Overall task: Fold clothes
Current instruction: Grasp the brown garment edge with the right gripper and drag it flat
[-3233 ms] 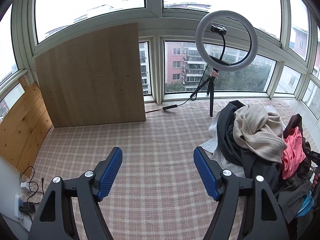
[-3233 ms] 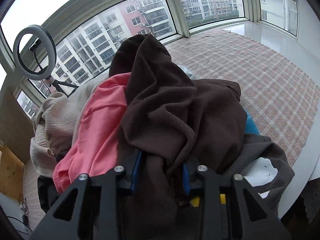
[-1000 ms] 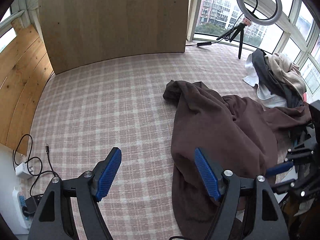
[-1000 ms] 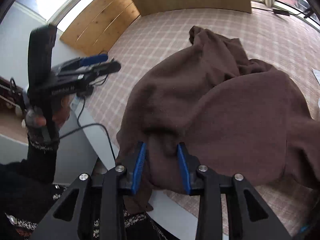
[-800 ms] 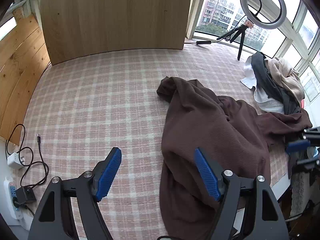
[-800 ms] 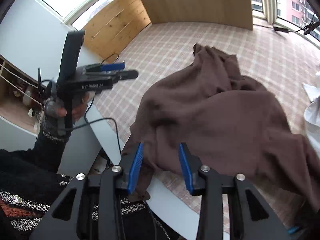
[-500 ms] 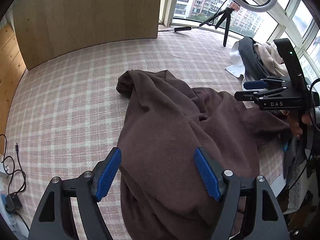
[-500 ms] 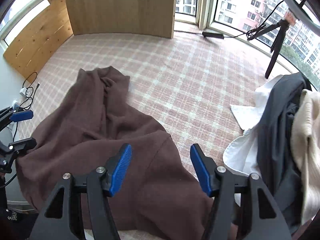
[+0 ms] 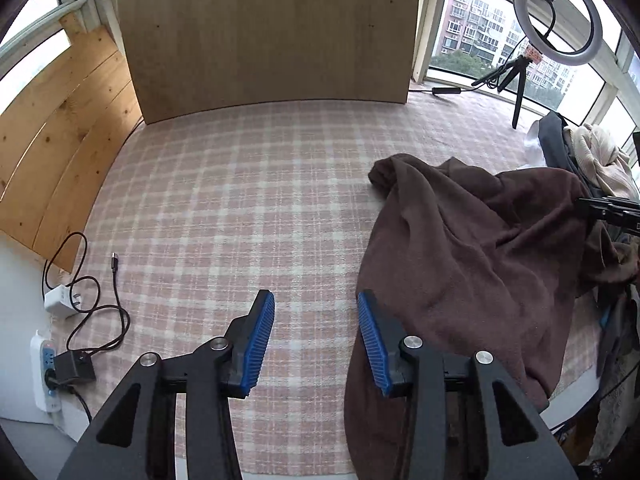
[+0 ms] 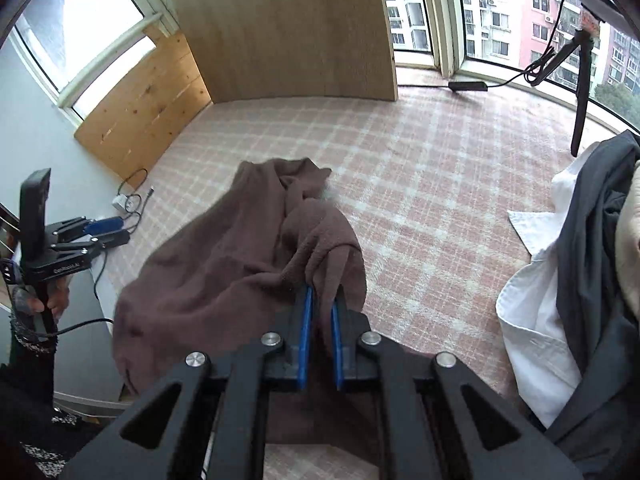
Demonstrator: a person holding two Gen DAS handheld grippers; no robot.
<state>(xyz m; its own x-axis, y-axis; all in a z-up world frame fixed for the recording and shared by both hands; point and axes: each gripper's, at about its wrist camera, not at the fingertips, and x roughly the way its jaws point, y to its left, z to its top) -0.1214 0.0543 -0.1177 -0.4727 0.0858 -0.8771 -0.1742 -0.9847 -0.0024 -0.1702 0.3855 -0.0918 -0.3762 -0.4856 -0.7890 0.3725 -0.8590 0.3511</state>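
A brown fleece garment [image 9: 472,248] lies crumpled on the pink plaid surface [image 9: 240,208], with its near end hanging over the front edge. My left gripper [image 9: 314,296] hovers at the garment's left edge. Its jaws are closing, and only plaid surface shows between them. My right gripper [image 10: 323,292] has its jaws closing on a bunched fold of the brown garment [image 10: 224,264], and the blue pads pinch the cloth. The left gripper [image 10: 92,232] shows at the left of the right wrist view, held in a person's hand.
A pile of other clothes [image 9: 592,156] sits at the right, with a white shirt [image 10: 532,320] and a dark garment on it. A wooden board [image 9: 272,32] stands at the back. A ring light [image 9: 558,16] stands by the window. A power strip with cables [image 9: 48,364] lies at the left.
My right gripper went from open above the garment to pinching a fold of it. My left gripper shifted left off the garment, and its jaws narrowed.
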